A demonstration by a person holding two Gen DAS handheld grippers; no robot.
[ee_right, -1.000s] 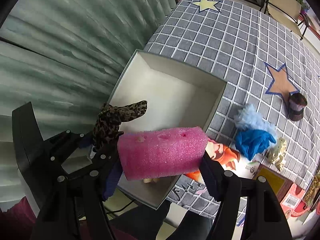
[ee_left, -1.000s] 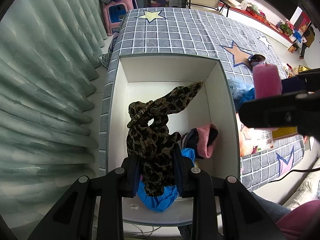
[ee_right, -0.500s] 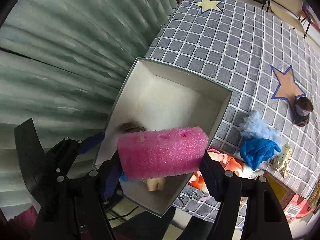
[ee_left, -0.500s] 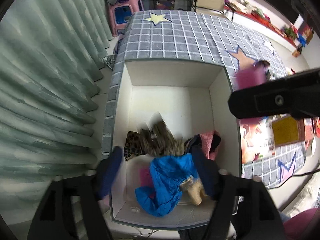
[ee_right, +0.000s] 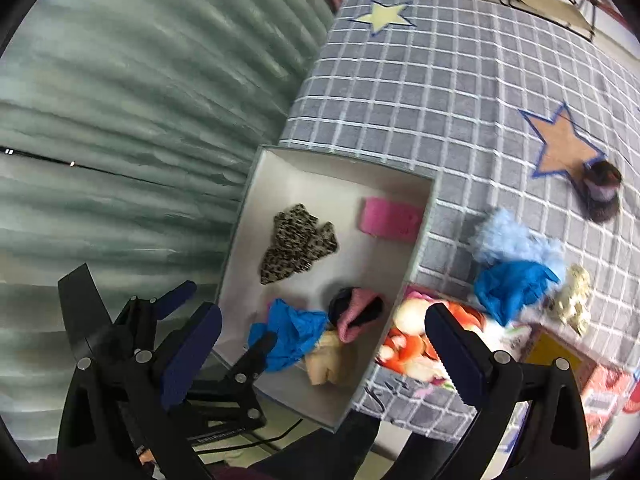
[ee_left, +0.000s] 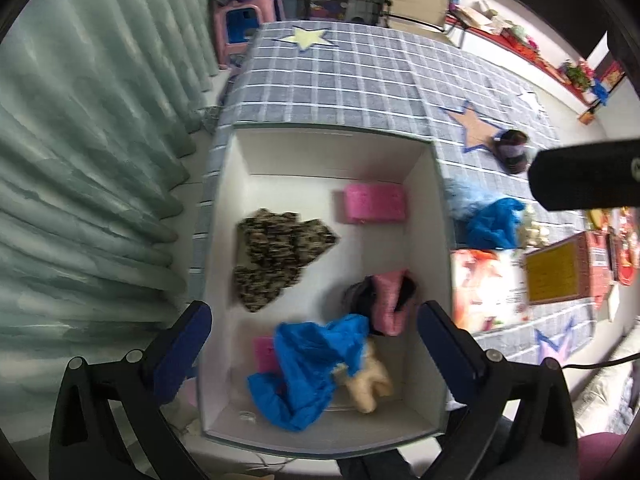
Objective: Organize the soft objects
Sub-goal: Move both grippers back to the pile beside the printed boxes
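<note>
Both tongs hang above the white box (ee_left: 224, 216) with jaws opening wide and nothing between them. Beyond the left tongs (ee_left: 314, 344), the leopard-print cloth (ee_left: 280, 256) lies on the box floor. Ahead of the right tongs (ee_right: 324, 344), the pink sponge (ee_right: 390, 218) lies near the far right corner of the box.

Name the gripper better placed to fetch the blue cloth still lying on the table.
Right. The right gripper, jaws opening and empty, looks over the box's table side toward the blue cloth. The left gripper, also opening and empty, hangs over the box interior.
</note>
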